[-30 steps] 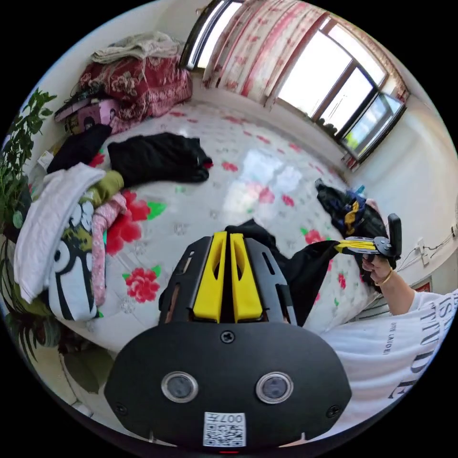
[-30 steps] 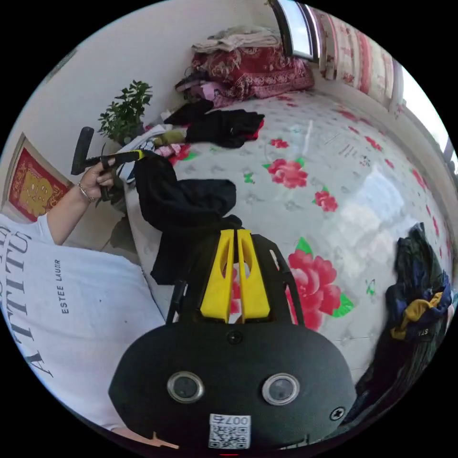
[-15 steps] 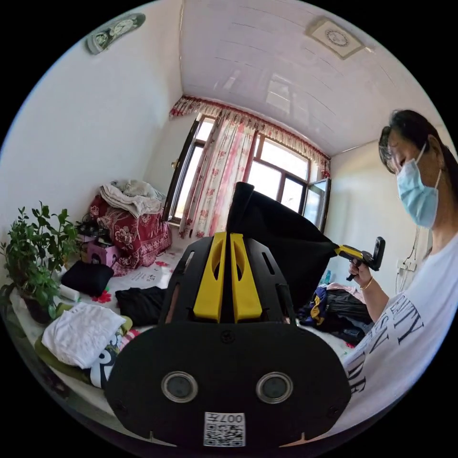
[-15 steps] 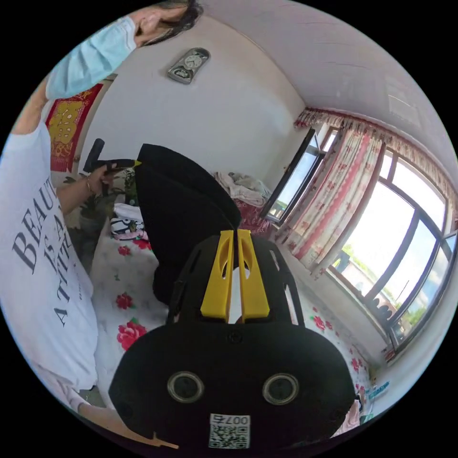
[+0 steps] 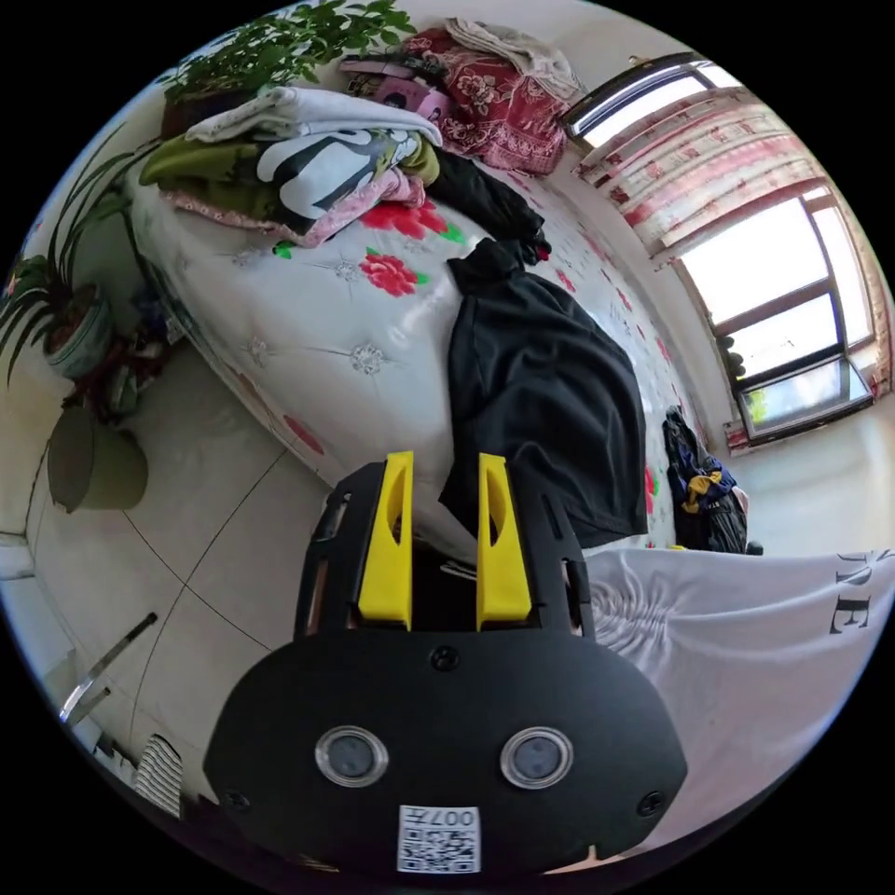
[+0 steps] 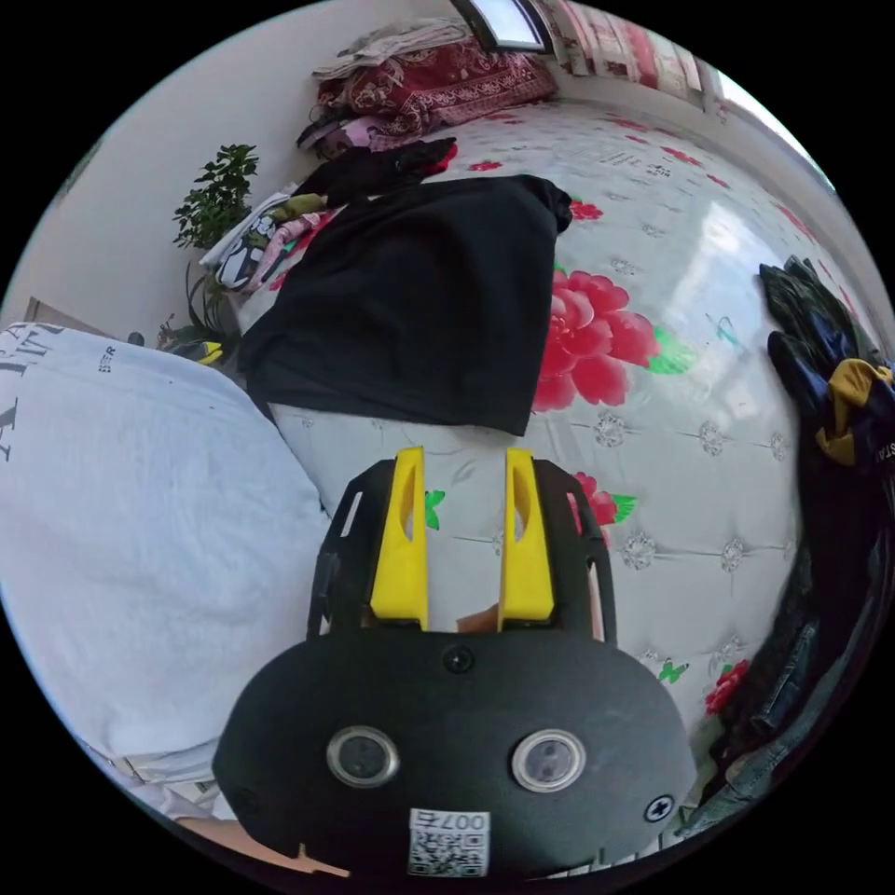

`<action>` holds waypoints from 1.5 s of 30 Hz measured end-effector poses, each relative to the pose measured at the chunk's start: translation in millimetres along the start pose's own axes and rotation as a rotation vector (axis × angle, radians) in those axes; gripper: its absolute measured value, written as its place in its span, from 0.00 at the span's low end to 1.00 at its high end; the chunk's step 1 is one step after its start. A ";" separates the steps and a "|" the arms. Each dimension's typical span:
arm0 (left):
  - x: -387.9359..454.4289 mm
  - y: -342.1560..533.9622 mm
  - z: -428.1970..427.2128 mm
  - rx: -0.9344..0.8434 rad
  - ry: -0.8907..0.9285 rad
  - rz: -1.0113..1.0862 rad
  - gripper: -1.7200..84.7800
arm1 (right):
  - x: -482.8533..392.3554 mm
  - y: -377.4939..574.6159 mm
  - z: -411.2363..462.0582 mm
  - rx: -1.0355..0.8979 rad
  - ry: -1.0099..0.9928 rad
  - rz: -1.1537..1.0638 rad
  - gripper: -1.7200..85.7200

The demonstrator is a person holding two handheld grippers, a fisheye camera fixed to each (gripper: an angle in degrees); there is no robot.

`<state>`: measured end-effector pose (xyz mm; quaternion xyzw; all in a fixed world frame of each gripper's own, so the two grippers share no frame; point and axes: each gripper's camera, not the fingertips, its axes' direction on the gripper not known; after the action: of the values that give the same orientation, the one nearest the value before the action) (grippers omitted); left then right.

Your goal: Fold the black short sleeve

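Note:
The black short sleeve lies spread flat on the flowered bed, with its near hem hanging a little over the bed's edge. My left gripper is open just short of that hem's corner, and nothing is pinched between the jaws. In the right gripper view the same black short sleeve lies flat ahead. My right gripper stands open below its near edge, over bare bed. A yellow tip of the left gripper peeks past the person's white shirt.
A stack of folded clothes sits at the bed's corner by a potted plant. Another black garment lies beyond the short sleeve. A dark heap of clothes lies on the bed's other side. Red bedding is piled at the back.
Both grippers held the short sleeve stretched up in the air. It now lies flat on the bed, and both grippers have opened and let go of it.

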<state>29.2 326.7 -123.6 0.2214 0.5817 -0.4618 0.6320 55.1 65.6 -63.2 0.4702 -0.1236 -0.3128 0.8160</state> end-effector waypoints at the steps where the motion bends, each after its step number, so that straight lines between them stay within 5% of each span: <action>1: 3.9 -2.4 0.3 0.007 -0.006 0.014 0.14 | 4.6 -10.7 4.7 -0.001 0.053 -0.007 0.11; 10: 108.8 1.0 79.2 -0.175 -0.292 0.414 0.17 | 30.6 -75.0 42.3 -0.137 0.063 0.024 0.09; 16: 137.6 10.1 105.8 -0.203 -0.542 0.540 0.06 | 25.1 -89.3 12.8 -0.052 0.064 0.007 0.06; 26: 113.1 -0.2 19.9 -0.039 -0.223 0.311 0.01 | 15.1 -69.9 -11.1 -0.047 0.005 0.020 0.12; 32: 99.1 3.2 7.7 -0.079 -0.196 0.284 0.01 | -10.4 -68.2 -14.8 -0.094 0.167 -0.040 0.07; 35: 88.5 0.5 -4.1 -0.080 -0.154 0.251 0.01 | -8.0 -77.8 -42.5 -0.092 0.090 -0.084 0.04; 45: 102.5 -18.9 -188.7 0.239 0.319 0.343 0.01 | -15.1 -39.1 -348.5 0.553 -0.208 -0.162 0.02</action>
<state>-97.4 438.4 -257.5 0.4597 0.5693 -0.3726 0.5708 200.8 301.3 -278.6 0.6482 -0.2490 -0.3777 0.6125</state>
